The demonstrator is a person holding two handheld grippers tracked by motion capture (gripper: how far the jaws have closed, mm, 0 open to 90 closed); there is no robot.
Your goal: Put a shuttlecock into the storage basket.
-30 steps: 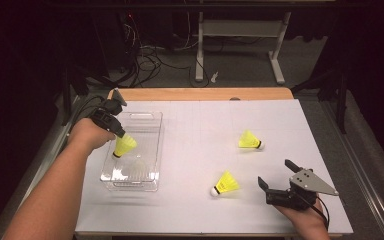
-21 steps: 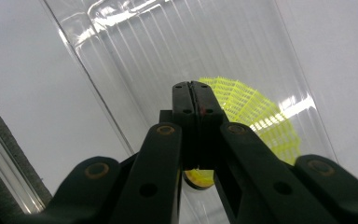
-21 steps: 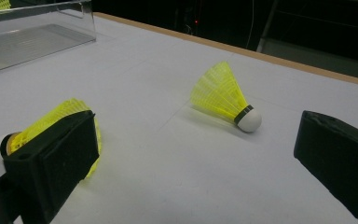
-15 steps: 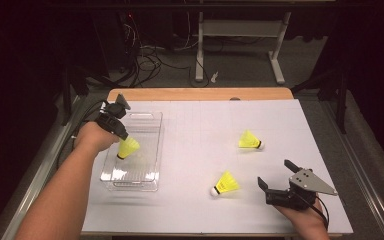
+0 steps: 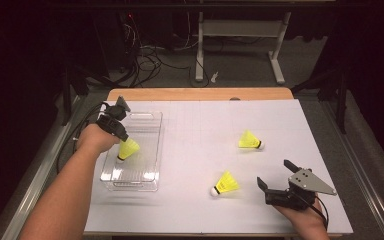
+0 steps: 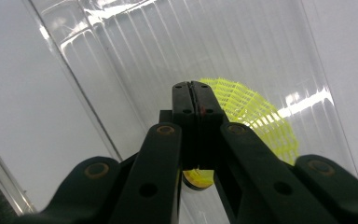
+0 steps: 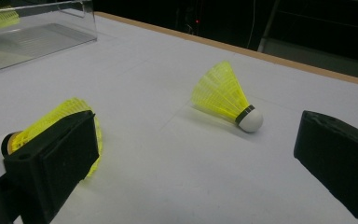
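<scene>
High view: white surface [image 5: 200,120], wide bare stretch mid & along far edge. 1 clear tray [image 5: 147,129] near left edge, lengthwise. 3 yellow shuttlecocks: one [image 5: 128,149] pinched by left tongs [image 5: 121,136] over tray, tongs clenched on its skirt; one [image 5: 250,140] toward right edge; one [image 5: 225,183] near front edge, just beside right tongs [image 5: 276,176], which are released, at front-right corner.

left gripper [image 5: 121,142] lower, yellow shuttlecock [image 5: 128,149] deeper into clear tray [image 5: 150,172]
</scene>
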